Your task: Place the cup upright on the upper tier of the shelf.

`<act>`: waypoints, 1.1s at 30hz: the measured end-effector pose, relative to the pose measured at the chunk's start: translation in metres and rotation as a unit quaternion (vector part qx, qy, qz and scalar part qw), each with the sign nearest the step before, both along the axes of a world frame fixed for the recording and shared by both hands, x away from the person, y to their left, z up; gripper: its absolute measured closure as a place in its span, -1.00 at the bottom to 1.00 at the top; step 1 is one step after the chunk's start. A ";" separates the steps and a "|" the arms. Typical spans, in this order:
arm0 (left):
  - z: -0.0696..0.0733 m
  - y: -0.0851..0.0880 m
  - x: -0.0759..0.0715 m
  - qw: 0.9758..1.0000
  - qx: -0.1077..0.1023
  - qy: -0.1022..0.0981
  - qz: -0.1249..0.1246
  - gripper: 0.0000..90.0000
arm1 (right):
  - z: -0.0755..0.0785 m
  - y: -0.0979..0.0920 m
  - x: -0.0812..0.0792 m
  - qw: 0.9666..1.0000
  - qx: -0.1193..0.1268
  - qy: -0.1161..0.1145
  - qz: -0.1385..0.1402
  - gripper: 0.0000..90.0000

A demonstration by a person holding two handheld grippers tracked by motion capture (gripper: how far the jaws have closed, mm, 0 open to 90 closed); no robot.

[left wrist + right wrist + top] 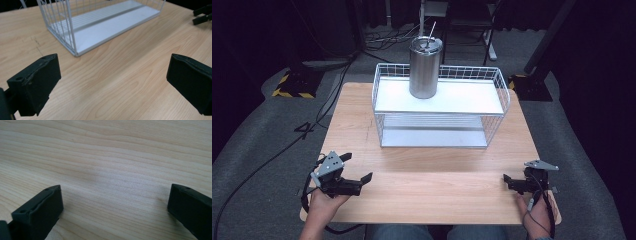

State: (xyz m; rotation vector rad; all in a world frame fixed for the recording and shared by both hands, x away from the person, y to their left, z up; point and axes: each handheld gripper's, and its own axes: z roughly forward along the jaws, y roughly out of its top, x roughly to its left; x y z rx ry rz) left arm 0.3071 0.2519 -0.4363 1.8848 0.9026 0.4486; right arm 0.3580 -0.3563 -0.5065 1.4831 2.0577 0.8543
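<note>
A steel tumbler (425,67) with a lid and straw stands upright on the upper white shelf of a white wire rack (439,114) at the back of the wooden table (437,185). My left gripper (357,167) rests at the table's front left, open and holding nothing. In the left gripper view its jaws (112,85) stand wide apart over bare wood, with the rack's lower shelf (105,27) ahead. At the front right my right gripper (516,176) is also open. Its jaws (115,212) are spread over bare wood grain.
The rack stands across the middle back of the table and its lower shelf holds nothing. In the left gripper view the right gripper's jaws (202,15) show at the top right. Dark stands and cables lie on the grey floor around the table.
</note>
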 end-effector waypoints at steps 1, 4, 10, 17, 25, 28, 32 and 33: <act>-0.004 0.000 0.000 1.000 0.000 0.005 0.004 -1.00 | 0.000 0.000 0.000 1.000 0.000 0.000 0.000 -0.99; -0.019 0.004 0.002 1.000 0.007 0.028 0.011 -1.00 | 0.000 0.000 0.000 1.000 0.000 0.000 0.000 -0.99; -0.036 0.006 0.004 0.998 0.027 0.051 0.023 -1.00 | 0.000 0.000 0.000 1.000 0.000 0.000 0.000 -0.99; -0.048 0.002 0.004 0.995 0.074 0.059 0.028 -1.00 | 0.000 0.000 0.000 1.000 0.000 0.000 0.000 -0.99; -0.057 -0.004 0.007 0.990 0.112 0.077 0.028 -1.00 | 0.000 0.000 0.000 1.000 0.000 0.000 0.000 -0.99; -0.060 -0.005 0.009 0.989 0.118 0.087 0.032 -1.00 | 0.000 0.000 0.000 1.000 0.000 0.000 0.000 -0.99; -0.071 -0.006 0.013 0.983 0.130 0.123 0.038 -1.00 | 0.000 0.000 0.000 1.000 0.000 0.000 0.000 -0.99; -0.070 -0.006 0.013 0.983 0.130 0.122 0.040 -1.00 | 0.000 0.000 0.000 1.000 0.000 0.000 0.000 -0.99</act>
